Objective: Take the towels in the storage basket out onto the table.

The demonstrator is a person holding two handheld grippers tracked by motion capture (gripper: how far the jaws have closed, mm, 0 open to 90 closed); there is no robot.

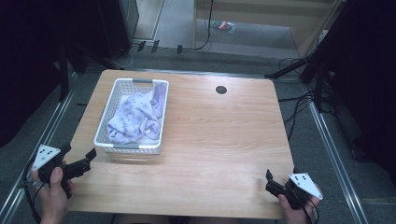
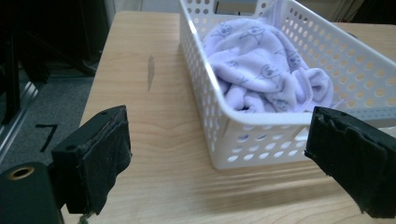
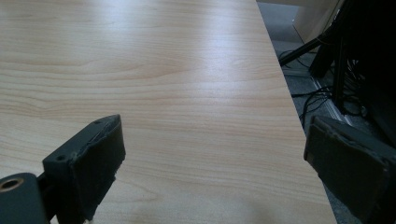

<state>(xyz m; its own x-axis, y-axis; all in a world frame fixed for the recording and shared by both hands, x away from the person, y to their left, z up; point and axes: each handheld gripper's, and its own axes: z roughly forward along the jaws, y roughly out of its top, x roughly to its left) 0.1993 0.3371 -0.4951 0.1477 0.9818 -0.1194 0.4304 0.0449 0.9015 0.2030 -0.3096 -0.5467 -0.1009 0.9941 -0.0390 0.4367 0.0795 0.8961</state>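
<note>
On the left half of the wooden bench (image 1: 210, 135), toward the far edge, a white perforated basket (image 1: 104, 122) is set lengthwise, with a crumpled pale lilac printed cloth (image 1: 137, 117) lying inside it. A dark round grommet (image 1: 221, 89) is seen in the bench top near the far edge, well apart from the basket. At the near left corner, the left tongs (image 1: 79, 156) are held in a hand, jaws spread wide and empty, pointed at the basket's near end; in the left gripper view the basket wall (image 2: 261, 135) is framed between the jaws, untouched. At the near right corner, the right tongs (image 1: 269, 181) are held over bare wood, jaws likewise parted with nothing between them. Black stands and cables (image 1: 299, 100) are noted on the grey floor beside the bench's right edge.
</note>
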